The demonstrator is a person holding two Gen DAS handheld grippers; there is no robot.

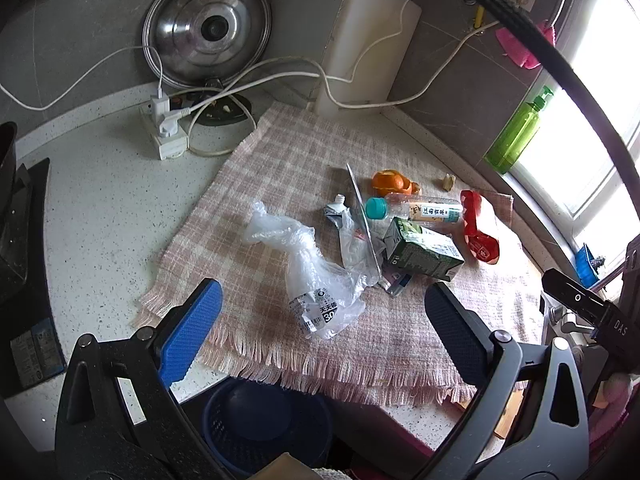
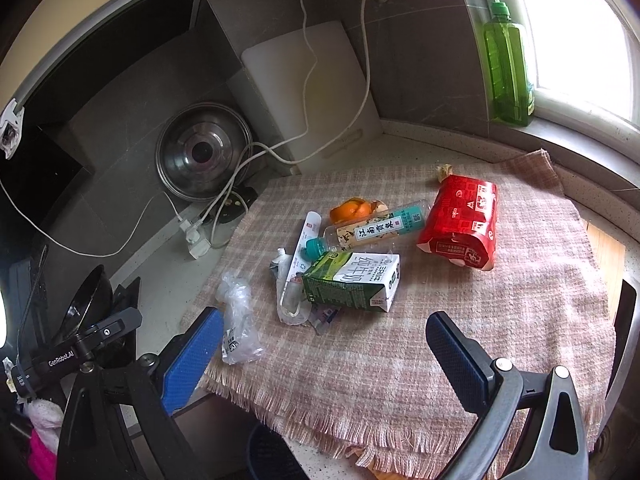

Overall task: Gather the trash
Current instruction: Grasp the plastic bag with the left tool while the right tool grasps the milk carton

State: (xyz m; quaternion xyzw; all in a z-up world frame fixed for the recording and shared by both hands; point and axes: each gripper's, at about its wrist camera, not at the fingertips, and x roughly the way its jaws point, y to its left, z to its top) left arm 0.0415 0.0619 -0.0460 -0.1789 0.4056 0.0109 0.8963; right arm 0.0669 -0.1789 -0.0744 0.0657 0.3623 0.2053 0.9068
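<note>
Trash lies on a pink checked cloth (image 1: 280, 168) (image 2: 500, 320): a crumpled clear plastic bag (image 1: 316, 280) (image 2: 238, 328), a green milk carton (image 1: 422, 252) (image 2: 352, 280), a small bottle with a teal cap (image 1: 416, 210) (image 2: 372, 228), a red wrapper (image 1: 478, 224) (image 2: 464, 220), orange peel (image 1: 390, 182) (image 2: 352, 210) and a squeezed tube (image 1: 336, 210) (image 2: 280, 260). My left gripper (image 1: 320, 320) hangs open just above the plastic bag. My right gripper (image 2: 324, 340) is open in front of the carton, holding nothing.
A dark blue mesh basket (image 1: 268, 424) stands below the counter's front edge. At the back are a steel pot lid (image 1: 208, 32) (image 2: 202, 152), a white cutting board (image 1: 368, 40) (image 2: 308, 92), a power strip with cables (image 1: 166, 128), and a green soap bottle (image 2: 508, 60) on the sill.
</note>
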